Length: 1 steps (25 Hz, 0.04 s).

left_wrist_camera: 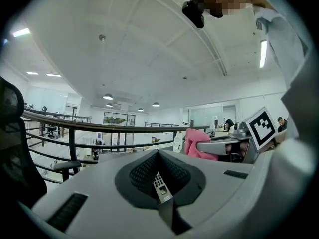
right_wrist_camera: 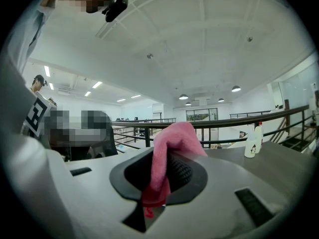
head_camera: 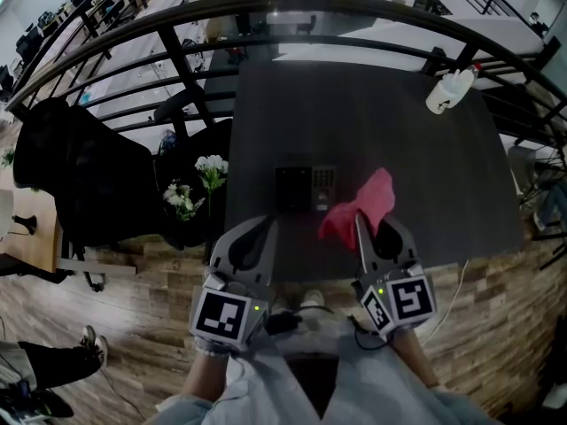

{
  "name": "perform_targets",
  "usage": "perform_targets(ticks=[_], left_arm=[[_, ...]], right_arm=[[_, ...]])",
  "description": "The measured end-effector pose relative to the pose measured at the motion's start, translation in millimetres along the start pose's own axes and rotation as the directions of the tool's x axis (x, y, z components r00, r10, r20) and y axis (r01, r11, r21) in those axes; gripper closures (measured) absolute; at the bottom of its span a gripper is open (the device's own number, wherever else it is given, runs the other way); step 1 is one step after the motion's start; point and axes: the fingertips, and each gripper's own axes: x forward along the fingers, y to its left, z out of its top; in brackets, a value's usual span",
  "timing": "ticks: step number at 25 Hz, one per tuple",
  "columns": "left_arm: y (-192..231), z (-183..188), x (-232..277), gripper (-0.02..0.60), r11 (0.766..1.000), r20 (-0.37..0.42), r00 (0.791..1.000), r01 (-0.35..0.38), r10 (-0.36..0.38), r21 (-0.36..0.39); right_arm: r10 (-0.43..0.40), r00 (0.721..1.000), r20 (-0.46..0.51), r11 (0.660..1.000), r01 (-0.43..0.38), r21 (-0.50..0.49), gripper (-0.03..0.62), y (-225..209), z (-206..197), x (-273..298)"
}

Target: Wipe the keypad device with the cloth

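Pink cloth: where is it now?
Head view, right of centre: the pink cloth is clamped in the right gripper, over the dark table, just right of the black keypad device.

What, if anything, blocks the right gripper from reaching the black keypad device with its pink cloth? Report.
Likely reachable: nothing blocks it. The right gripper, shut on the pink cloth, is just right of the black keypad device, only dark tabletop between.

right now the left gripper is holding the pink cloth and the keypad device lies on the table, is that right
Not quite: the right gripper is shut on the pink cloth, as the right gripper view shows. The left gripper is shut on nothing. The keypad device does lie on the table.
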Motion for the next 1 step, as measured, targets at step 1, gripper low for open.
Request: perform_targets(ticks=[1], left_arm=[[-0.1, 0.7, -0.1, 0.581, 1.000, 0.000, 1.000, 0.000, 0.000, -0.001]], right_arm=[[0.000, 1.000, -0.001, 1.000, 0.000, 0.000, 0.540, 0.0, 0.5, -0.3]])
